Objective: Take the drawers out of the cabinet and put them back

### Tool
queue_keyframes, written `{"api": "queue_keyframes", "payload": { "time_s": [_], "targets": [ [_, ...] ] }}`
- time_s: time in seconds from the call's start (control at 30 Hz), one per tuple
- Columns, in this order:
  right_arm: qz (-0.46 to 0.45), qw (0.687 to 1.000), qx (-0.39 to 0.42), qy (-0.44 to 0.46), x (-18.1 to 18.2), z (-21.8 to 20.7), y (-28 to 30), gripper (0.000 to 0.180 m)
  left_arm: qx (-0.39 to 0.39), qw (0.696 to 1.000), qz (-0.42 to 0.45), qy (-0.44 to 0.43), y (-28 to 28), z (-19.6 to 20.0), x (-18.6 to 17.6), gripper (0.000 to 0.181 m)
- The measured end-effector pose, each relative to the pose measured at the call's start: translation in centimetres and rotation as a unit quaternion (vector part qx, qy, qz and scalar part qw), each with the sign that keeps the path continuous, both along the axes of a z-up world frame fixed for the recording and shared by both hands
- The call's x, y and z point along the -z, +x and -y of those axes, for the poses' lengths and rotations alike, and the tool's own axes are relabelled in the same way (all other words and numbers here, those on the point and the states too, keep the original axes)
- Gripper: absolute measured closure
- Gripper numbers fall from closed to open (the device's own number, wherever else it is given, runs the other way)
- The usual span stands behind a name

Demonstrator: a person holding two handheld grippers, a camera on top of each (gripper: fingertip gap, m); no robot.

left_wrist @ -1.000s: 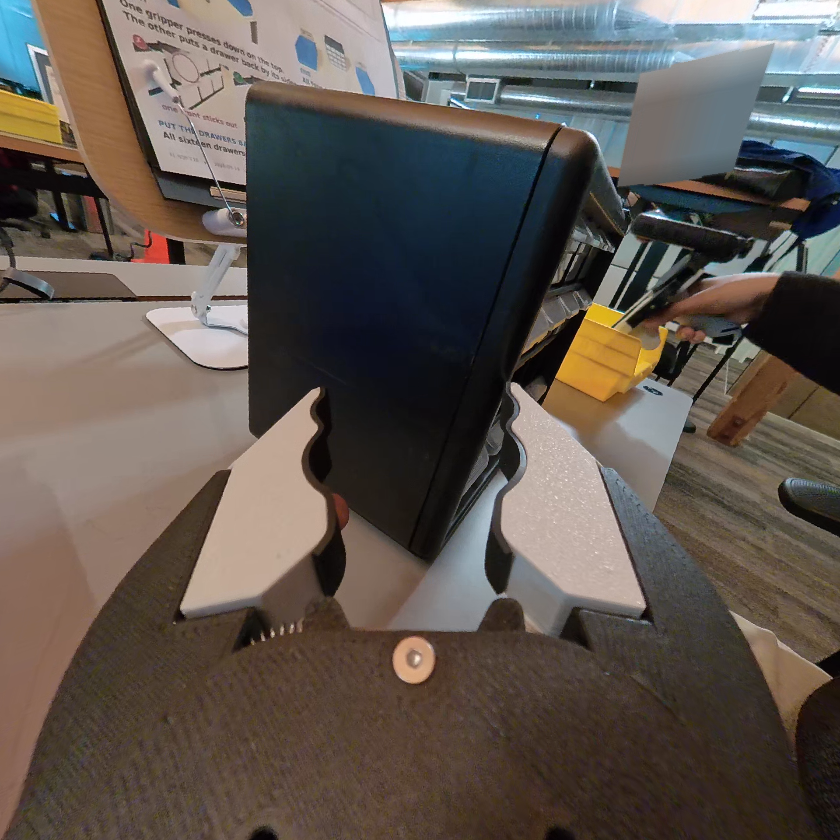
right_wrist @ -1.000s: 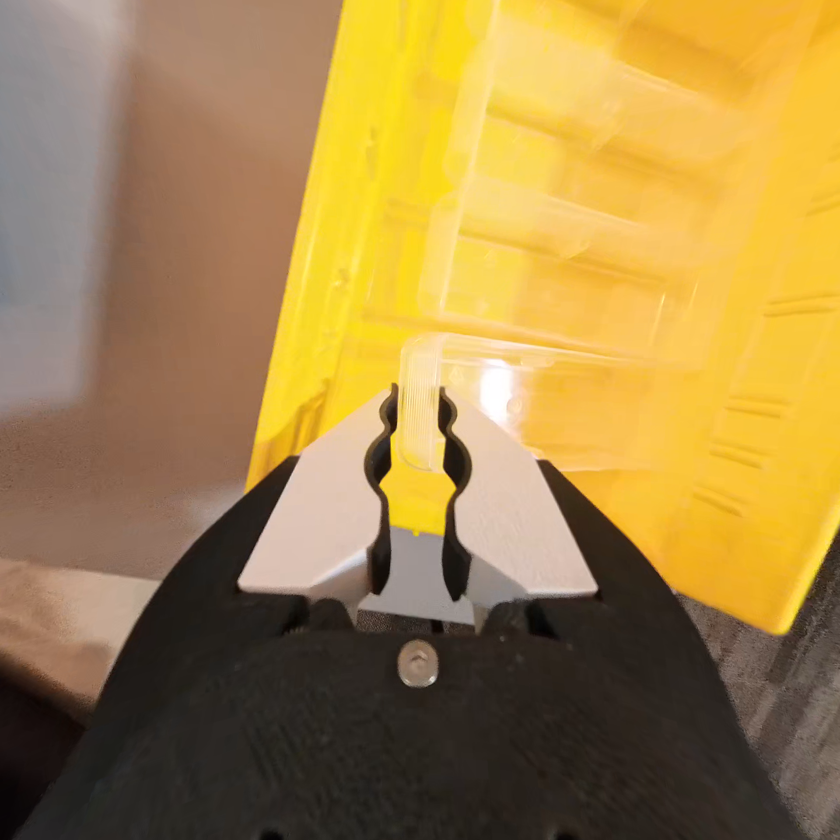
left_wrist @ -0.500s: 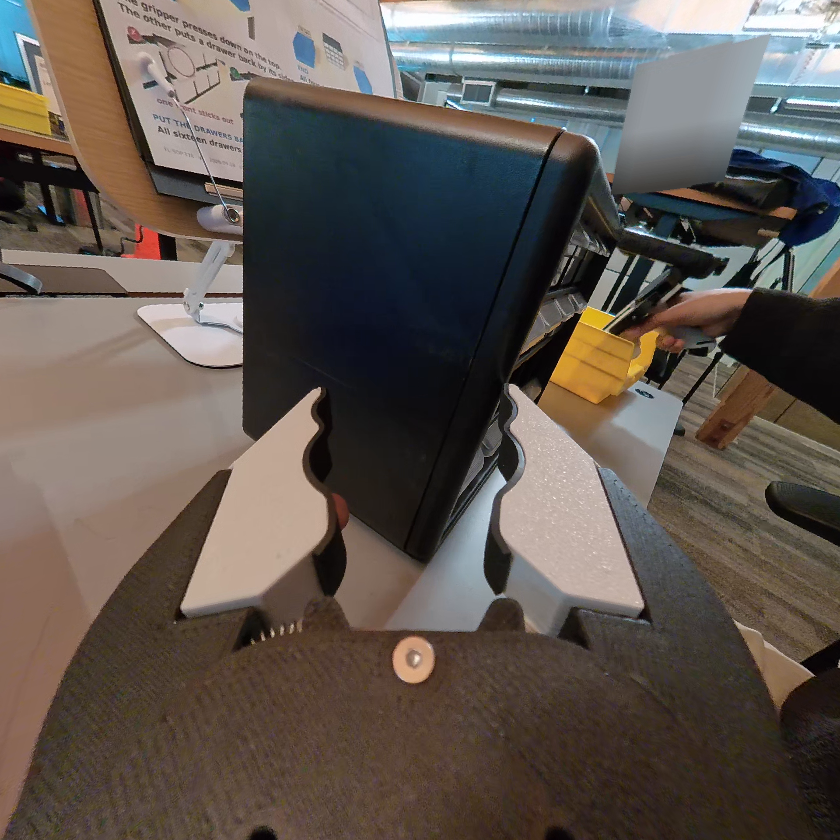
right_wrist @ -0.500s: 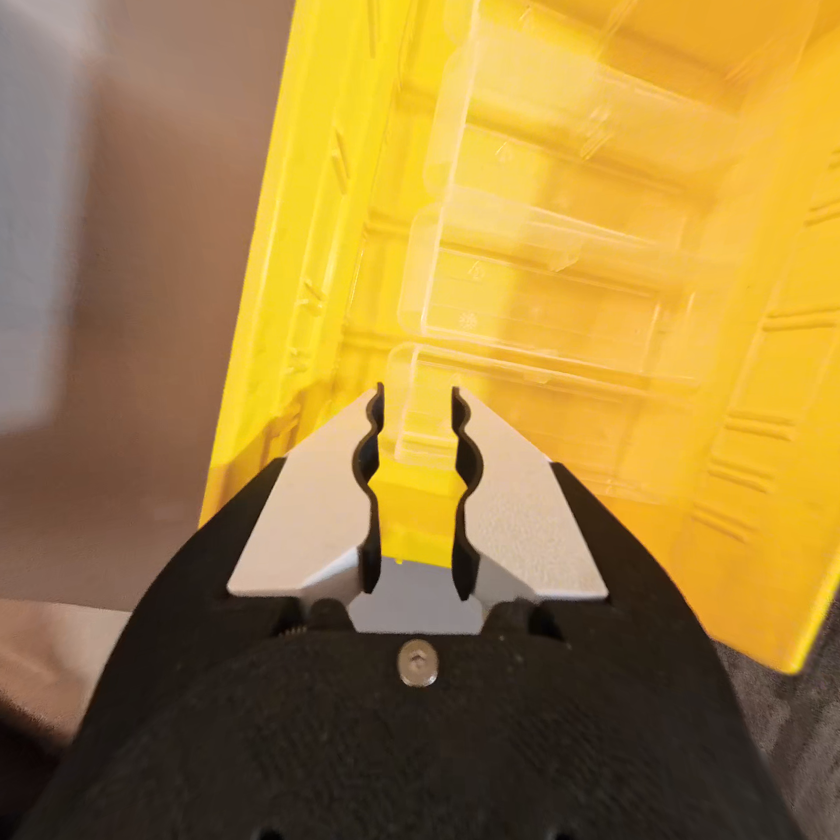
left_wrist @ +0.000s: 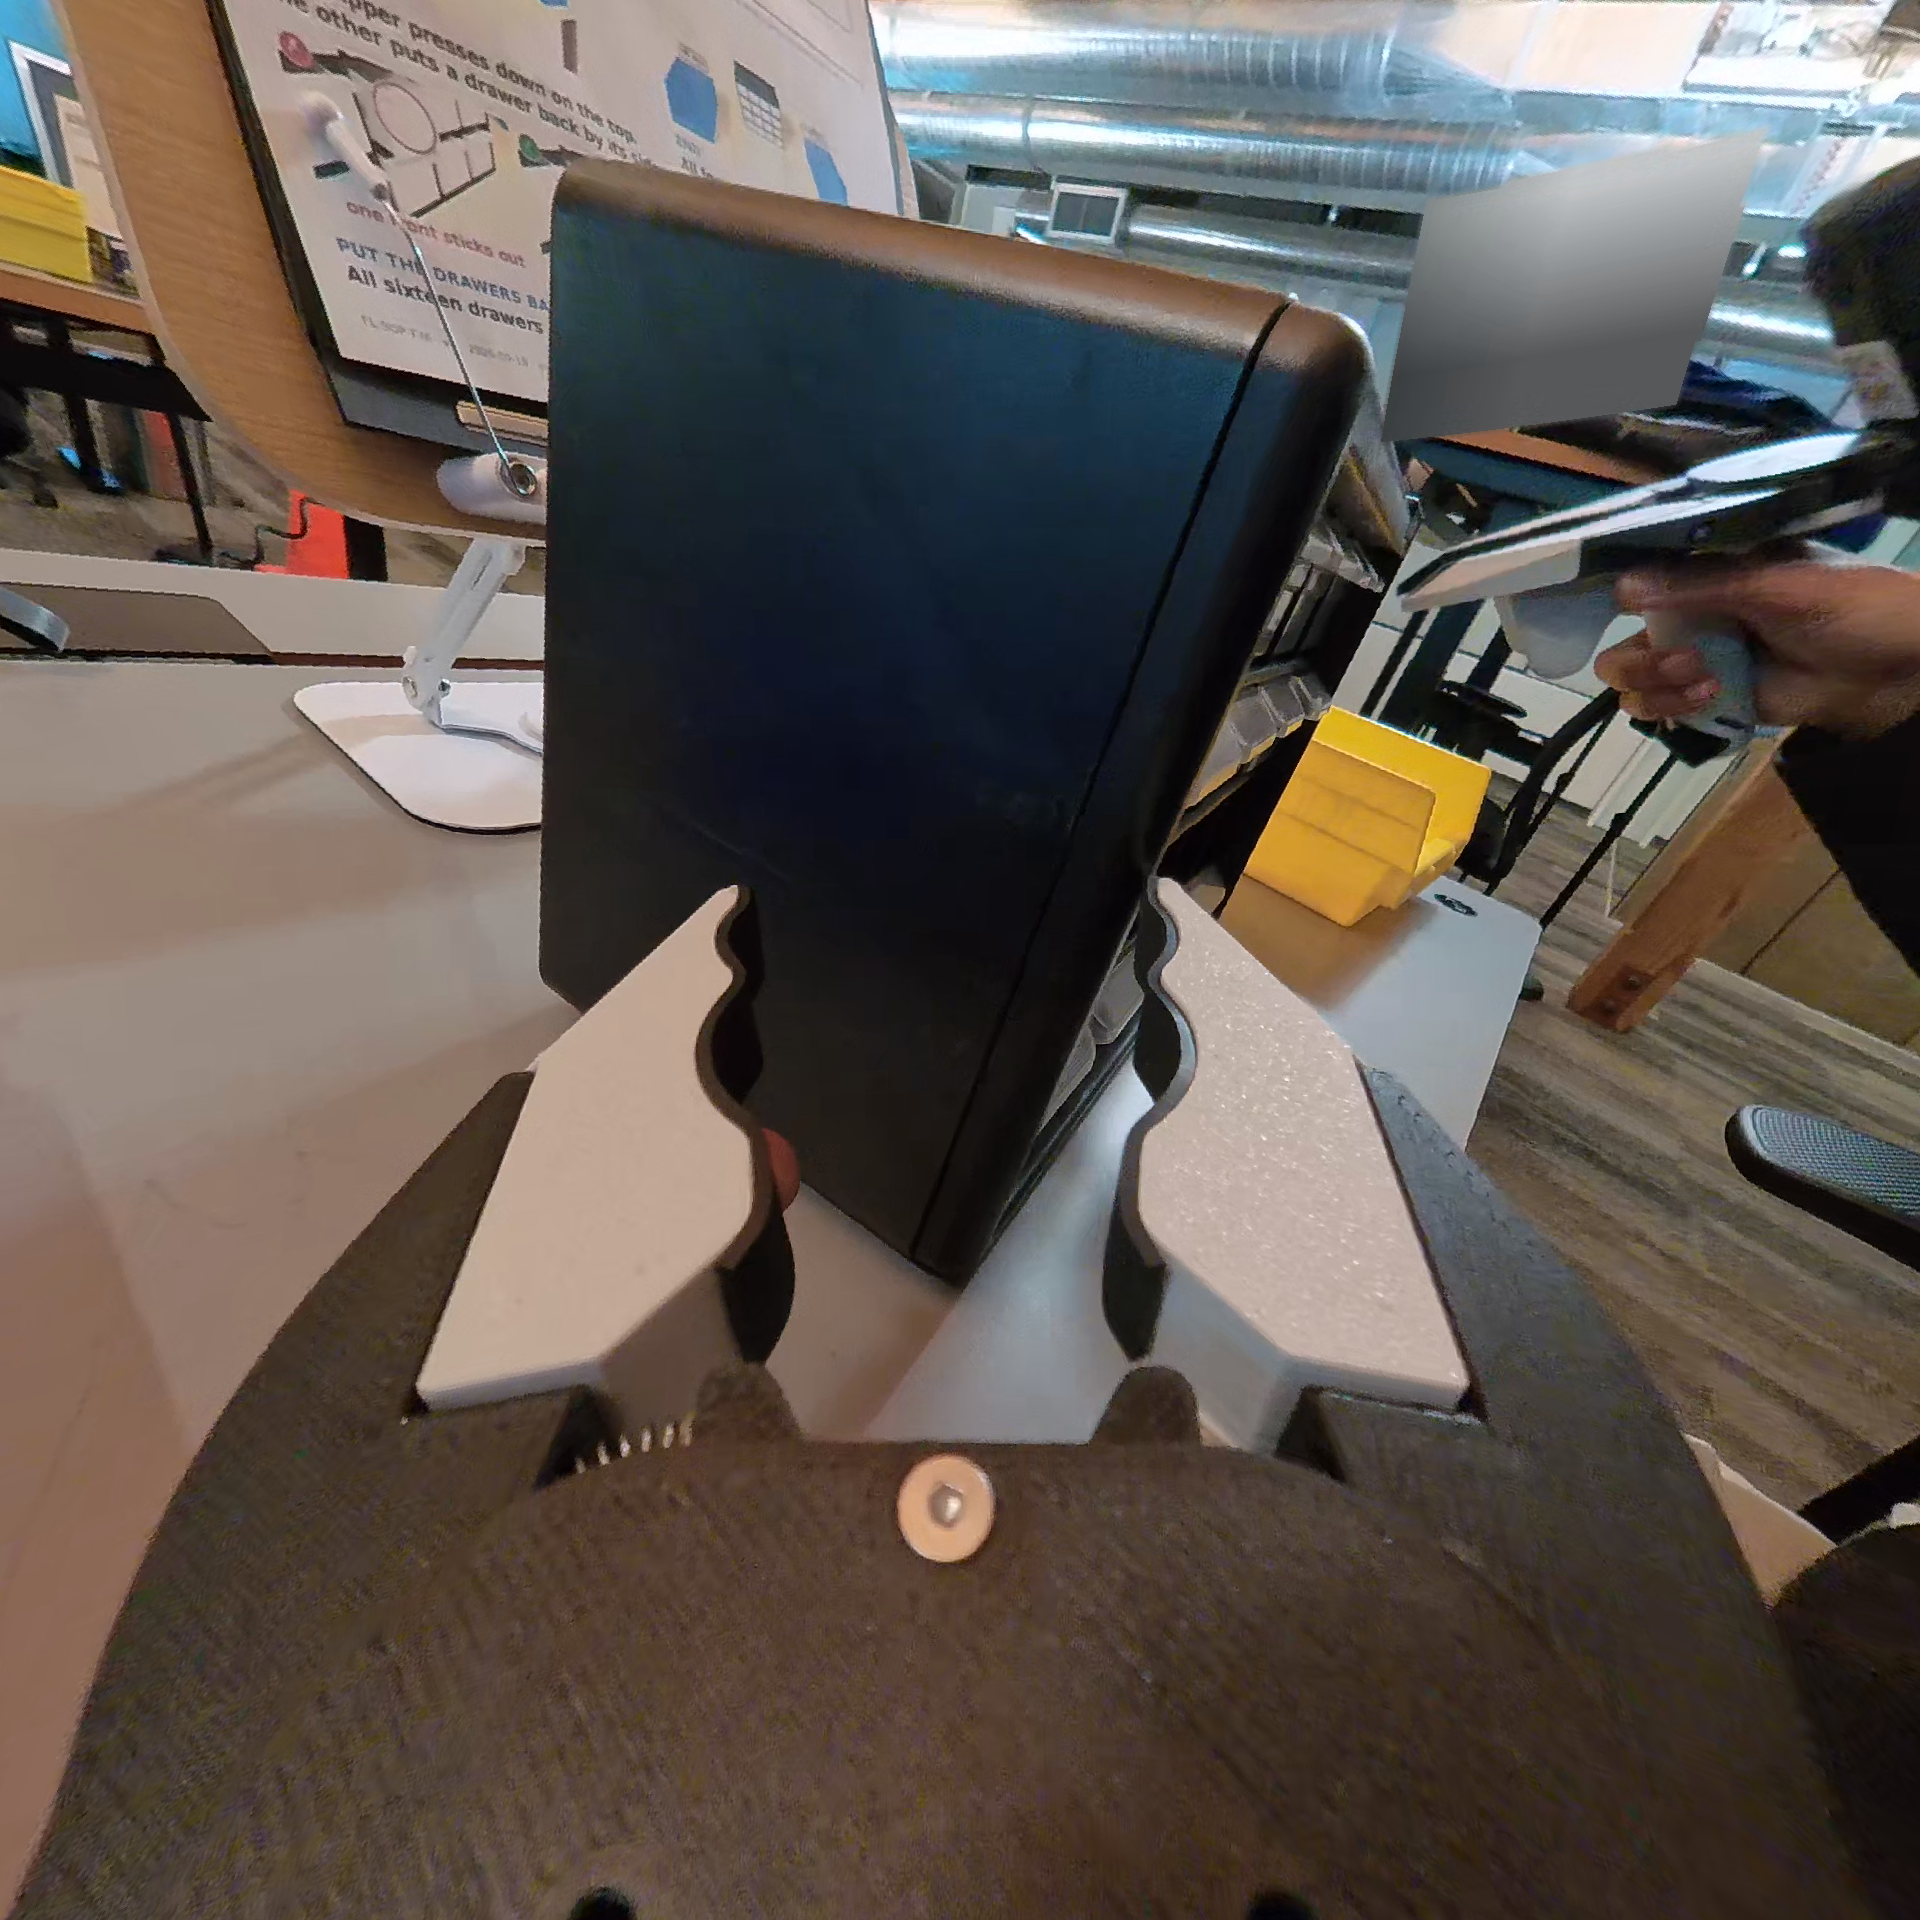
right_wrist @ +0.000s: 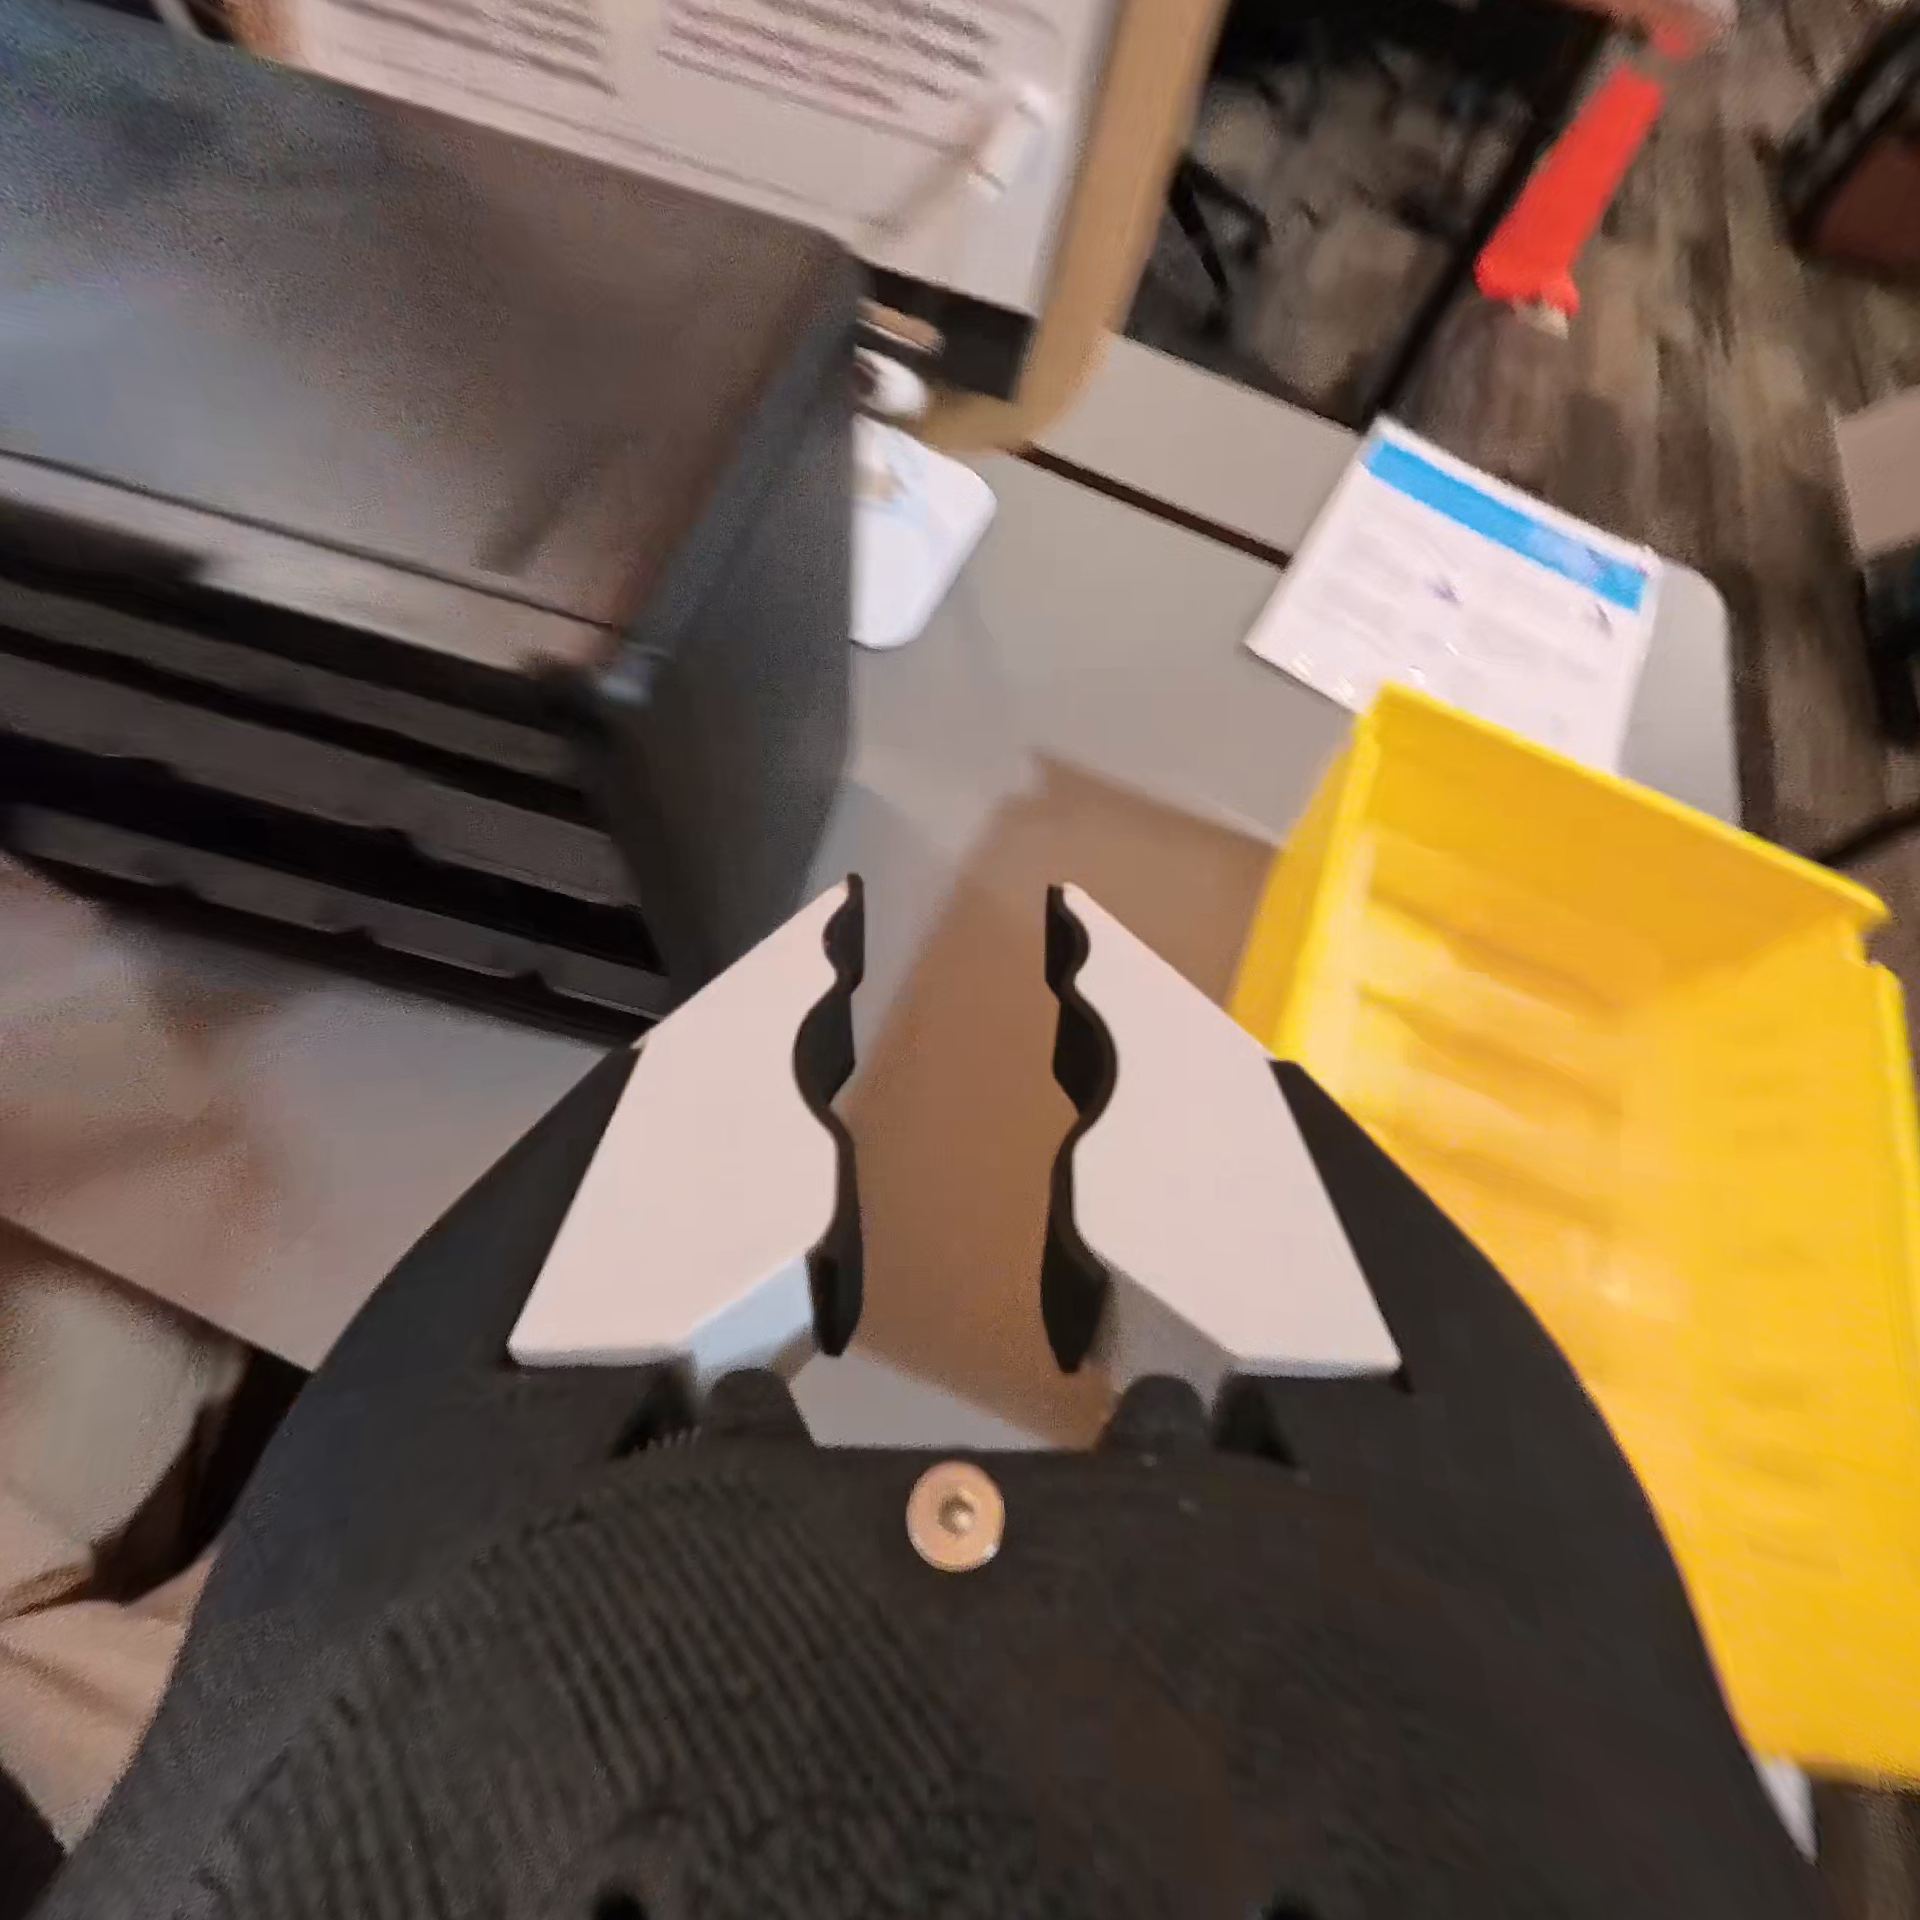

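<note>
The black cabinet (left_wrist: 883, 644) stands on the grey table (left_wrist: 208, 935), seen from its side, with drawer fronts just showing along its right edge. My left gripper (left_wrist: 945, 899) is open, and the cabinet's near lower corner sits between its fingers. In the right wrist view the cabinet (right_wrist: 416, 416) is at the left with empty dark slots. My right gripper (right_wrist: 954, 904) is open and empty, above the table between the cabinet and the yellow bin (right_wrist: 1558, 1039). Blurred clear drawers (right_wrist: 1475, 997) lie in the bin. The right gripper (left_wrist: 1455, 582) also shows in the left wrist view, held by a hand.
An instruction poster (left_wrist: 499, 156) on a white stand (left_wrist: 436, 748) is behind the cabinet. A printed sheet (right_wrist: 1455, 582) lies on the table's far corner, and a brown mat (right_wrist: 1039, 935) lies under my right gripper. The yellow bin (left_wrist: 1351, 821) is near the table edge. A chair (left_wrist: 1829, 1164) stands on the floor.
My right gripper opened and let go of a clear drawer in the yellow bin, then rose and swung back toward the cabinet. My left gripper has barely moved.
</note>
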State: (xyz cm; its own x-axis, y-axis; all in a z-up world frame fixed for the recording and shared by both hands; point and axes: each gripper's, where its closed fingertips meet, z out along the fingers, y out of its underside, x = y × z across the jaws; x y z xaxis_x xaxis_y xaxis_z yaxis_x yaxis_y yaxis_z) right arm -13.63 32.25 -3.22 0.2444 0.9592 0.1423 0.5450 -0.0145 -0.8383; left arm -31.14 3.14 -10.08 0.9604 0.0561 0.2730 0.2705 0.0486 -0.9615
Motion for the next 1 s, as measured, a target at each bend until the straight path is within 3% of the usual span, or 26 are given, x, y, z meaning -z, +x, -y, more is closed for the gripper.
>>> {"api": "queue_keyframes", "payload": {
  "time_s": [0.1,0.2,0.37,0.57,0.63,0.77,1.0],
  "targets": [
    [-0.048,0.998,-0.049,0.009,0.3,5.4,-2.7,0.144,0.002,1.0,-0.003,-0.003,0.3,0.0,0.0,0.111],
    [-0.052,0.997,-0.057,-0.009,3.1,8.0,-4.1,0.136,0.006,1.0,-0.011,-0.013,0.8,-0.2,0.3,0.11],
    [-0.044,0.998,-0.022,0.032,5.6,7.1,-4.0,0.135,0.014,0.999,-0.018,-0.031,1.5,-0.8,1.0,0.109],
    [-0.075,0.996,-0.04,-0.029,9.4,6.6,-5.8,0.137,0.012,0.997,-0.024,-0.078,1.8,-1.8,2.7,0.115],
    [-0.093,0.994,-0.045,-0.038,9.8,6.2,-6.1,0.157,0.02,0.996,-0.017,-0.084,2.1,-2.0,2.9,0.12],
    [-0.086,0.993,-0.072,-0.045,9.9,6.1,-5.8,0.157,0.015,0.997,0.003,-0.077,1.6,-1.9,2.9,0.129],
    [-0.067,0.996,-0.061,-0.002,9.9,7.9,-3.7,0.156,0.006,0.997,0.009,-0.081,1.2,-2.0,3.1,0.127]
  ]
}}
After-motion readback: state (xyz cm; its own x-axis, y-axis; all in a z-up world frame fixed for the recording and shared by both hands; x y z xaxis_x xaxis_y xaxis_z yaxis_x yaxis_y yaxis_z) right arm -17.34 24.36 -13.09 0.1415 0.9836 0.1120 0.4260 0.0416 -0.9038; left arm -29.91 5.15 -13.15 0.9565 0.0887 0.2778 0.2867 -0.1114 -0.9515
